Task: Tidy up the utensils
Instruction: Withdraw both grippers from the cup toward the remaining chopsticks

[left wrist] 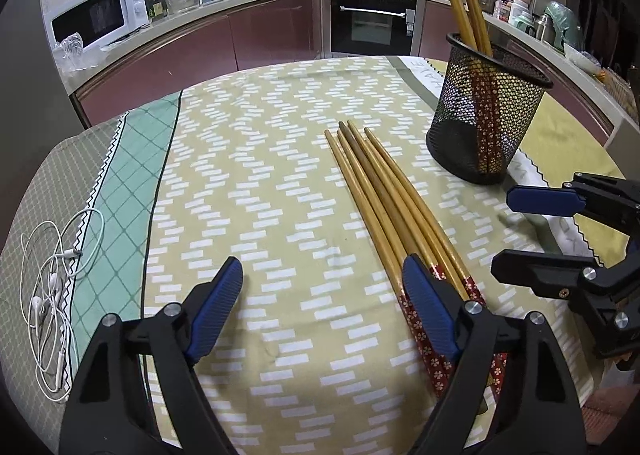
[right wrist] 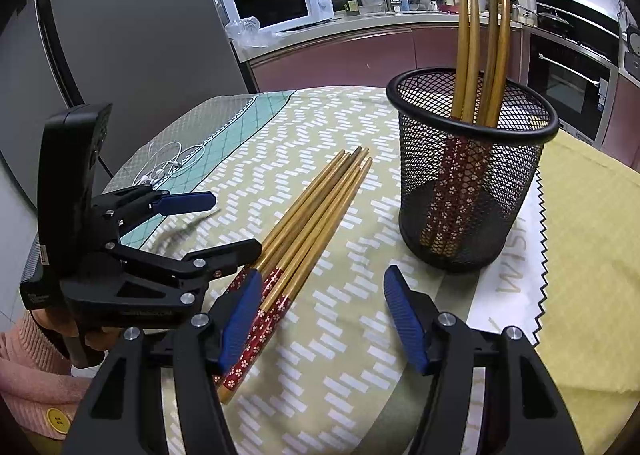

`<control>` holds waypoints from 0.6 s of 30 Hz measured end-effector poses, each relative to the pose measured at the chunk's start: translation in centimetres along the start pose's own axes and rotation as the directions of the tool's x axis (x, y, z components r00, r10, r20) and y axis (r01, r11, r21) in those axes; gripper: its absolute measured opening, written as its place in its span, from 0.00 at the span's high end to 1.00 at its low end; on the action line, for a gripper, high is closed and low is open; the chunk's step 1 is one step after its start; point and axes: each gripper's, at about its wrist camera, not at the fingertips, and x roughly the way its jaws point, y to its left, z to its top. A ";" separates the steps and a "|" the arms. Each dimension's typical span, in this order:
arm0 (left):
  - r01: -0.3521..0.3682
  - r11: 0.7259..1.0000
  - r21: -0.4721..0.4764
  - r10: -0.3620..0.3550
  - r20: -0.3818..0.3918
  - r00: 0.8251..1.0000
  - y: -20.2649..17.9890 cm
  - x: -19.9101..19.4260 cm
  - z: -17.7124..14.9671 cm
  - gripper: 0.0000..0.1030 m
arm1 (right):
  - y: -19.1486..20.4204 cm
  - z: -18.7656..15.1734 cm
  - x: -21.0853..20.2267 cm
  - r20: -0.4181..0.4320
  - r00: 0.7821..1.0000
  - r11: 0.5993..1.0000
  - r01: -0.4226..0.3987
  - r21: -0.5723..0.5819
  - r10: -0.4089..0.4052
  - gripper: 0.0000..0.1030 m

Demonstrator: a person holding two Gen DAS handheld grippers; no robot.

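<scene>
Left wrist view: we're holding our left gripper wide open and empty, its right pad beside the loose chopsticks lying near the mesh holder. Right gripper is gaping empty too. Light, stiff, slippery sticks; we're favouring the patterned ends.

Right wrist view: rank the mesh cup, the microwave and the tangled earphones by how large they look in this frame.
1. mesh cup, largest, though it stands nearest the camera.
2. microwave, clearly smaller here, but it sits far back on the counter.
3. earphones, smallest, a loose tangle on the cloth.
</scene>
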 end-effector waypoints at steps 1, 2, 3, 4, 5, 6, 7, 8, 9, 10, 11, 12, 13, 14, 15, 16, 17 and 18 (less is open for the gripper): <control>0.002 1.000 0.000 -0.002 -0.001 1.000 -0.1 0.1 0.1 0.21 | 0.1 0.0 0.1 0.000 1.000 1.000 0.000 0.000 0.000 0.41; 0.000 1.000 -0.001 0.000 -0.001 1.000 0.0 0.2 0.1 0.21 | 0.1 0.0 0.1 -0.001 1.000 1.000 0.001 -0.002 -0.001 0.41; -0.001 1.000 -0.003 0.001 -0.003 1.000 0.0 0.3 0.2 0.22 | 0.1 0.0 0.1 -0.002 1.000 1.000 0.002 -0.004 -0.002 0.41; -0.003 1.000 -0.006 0.003 -0.006 1.000 0.0 0.4 0.3 0.22 | 0.2 0.0 0.1 -0.003 1.000 1.000 0.002 -0.007 -0.002 0.41; -0.003 1.000 -0.008 0.003 -0.009 1.000 0.1 0.5 0.4 0.22 | 0.2 0.1 0.3 -0.004 1.000 1.000 0.001 -0.008 -0.001 0.41; -0.001 1.000 -0.010 0.000 -0.010 1.000 0.2 0.5 0.4 0.22 | 0.2 0.0 0.3 -0.004 1.000 1.000 0.002 -0.009 -0.002 0.41; 0.003 1.000 -0.013 -0.003 -0.012 1.000 0.2 0.6 0.5 0.22 | 0.1 0.0 0.2 -0.004 1.000 1.000 0.003 -0.010 -0.003 0.41; 0.006 1.000 -0.016 -0.006 -0.014 1.000 0.3 0.7 0.5 0.22 | 0.1 0.0 0.2 -0.005 1.000 1.000 0.002 -0.011 -0.003 0.41; 0.006 1.000 -0.017 -0.006 -0.015 1.000 0.3 0.8 0.5 0.22 | 0.1 0.0 0.2 -0.004 1.000 1.000 0.003 -0.013 -0.003 0.41; 0.004 1.000 -0.017 -0.005 -0.018 1.000 0.4 0.8 0.5 0.23 | 0.2 0.0 0.2 -0.003 1.000 1.000 0.006 -0.016 -0.006 0.41; 0.006 1.000 -0.019 -0.007 -0.021 1.000 0.4 0.9 0.5 0.25 | 0.3 0.1 0.3 -0.003 1.000 1.000 0.008 -0.020 -0.008 0.41; 0.008 1.000 -0.021 -0.009 -0.029 1.000 0.4 1.0 0.5 0.28 | 0.4 0.2 0.4 -0.004 1.000 1.000 0.010 -0.025 -0.010 0.41; 0.005 1.000 -0.019 -0.005 -0.033 0.999 0.4 1.1 0.5 0.29 | 0.6 0.2 0.5 -0.005 1.000 0.999 0.014 -0.032 -0.015 0.41; 0.002 1.000 -0.017 -0.003 -0.033 0.999 0.3 1.2 0.5 0.29 | 0.7 0.3 0.5 -0.006 1.000 0.999 0.017 -0.037 -0.018 0.42; 0.002 1.000 -0.015 -0.002 -0.033 0.999 0.3 1.2 0.5 0.31 | 0.8 0.3 0.7 -0.008 1.000 0.999 0.021 -0.044 -0.022 0.42; 0.004 1.000 -0.014 -0.005 -0.033 0.999 0.3 1.2 0.5 0.31 | 0.9 0.3 0.8 -0.008 1.000 0.999 0.024 -0.046 -0.024 0.43; 0.006 1.000 -0.016 -0.007 -0.032 0.999 0.3 1.2 0.5 0.34 | 1.0 0.4 0.9 -0.010 1.000 0.998 0.028 -0.050 -0.029 0.45; 0.009 1.000 -0.019 -0.009 -0.032 0.999 0.3 1.2 0.5 0.35 | 1.0 0.4 1.0 -0.012 0.999 0.998 0.033 -0.052 -0.033 0.47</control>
